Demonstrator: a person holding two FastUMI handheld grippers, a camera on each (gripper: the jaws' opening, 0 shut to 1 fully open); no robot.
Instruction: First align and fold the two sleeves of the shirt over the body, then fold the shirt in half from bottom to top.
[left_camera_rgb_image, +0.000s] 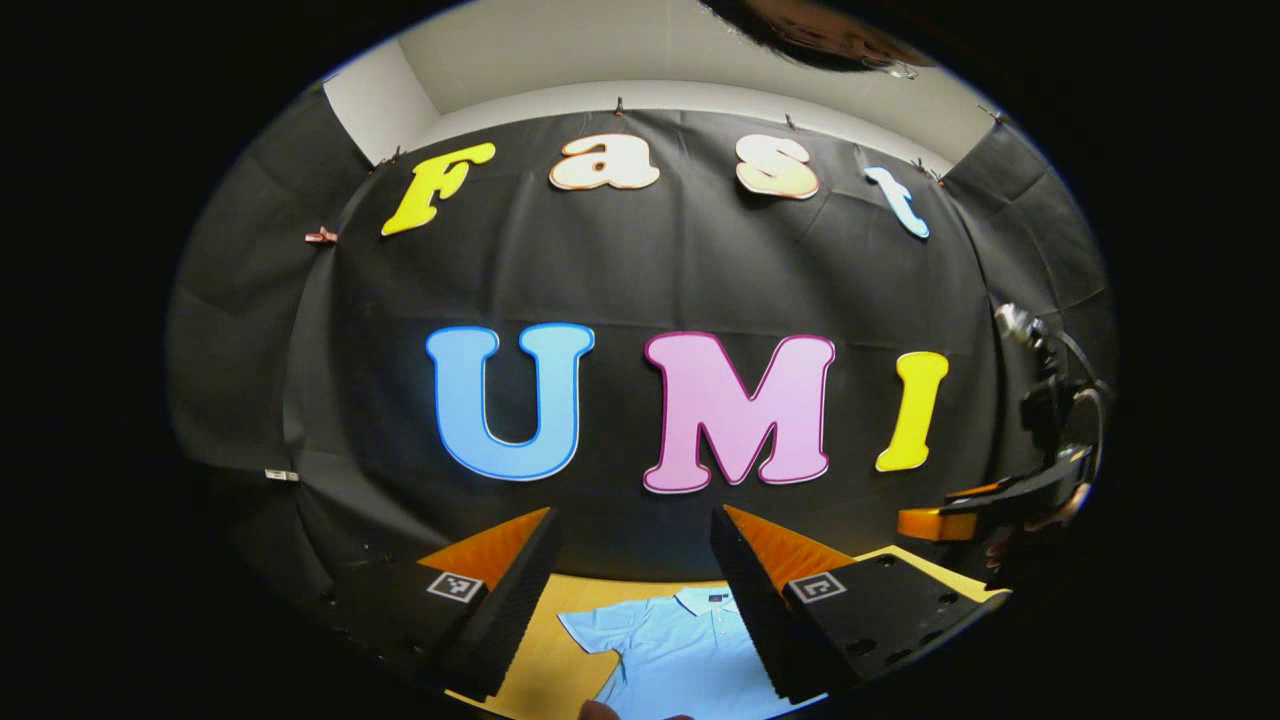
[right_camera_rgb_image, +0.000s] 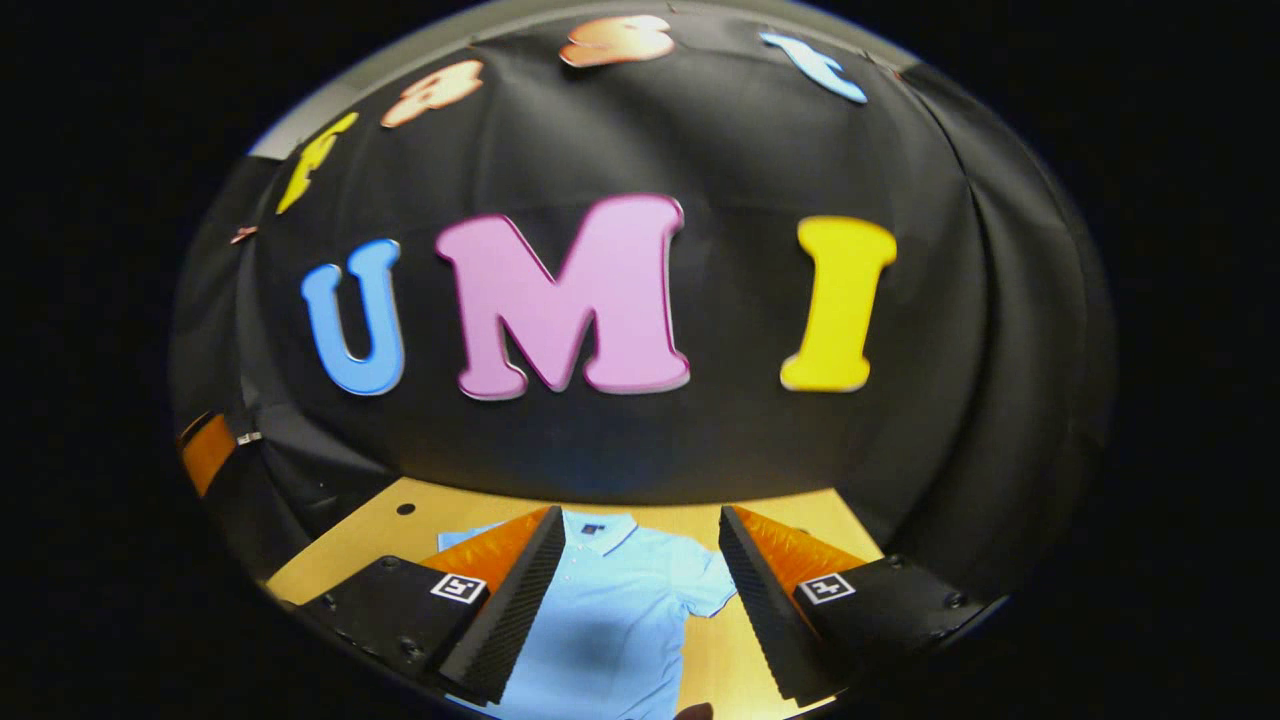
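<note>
A light blue polo shirt lies flat on the wooden table, collar toward the wall, one short sleeve spread out to the left. My left gripper hangs open well above it, nothing between its fingers. In the right gripper view the same shirt shows its collar and a sleeve spread to the right. My right gripper is also open and held above the shirt, empty. At the right edge of the left gripper view the other gripper hangs in the air.
The wooden table reaches back to the black cloth wall and has a small dark hole near its far left. Bare wood lies on either side of the shirt. A fingertip peeks in at the bottom edge.
</note>
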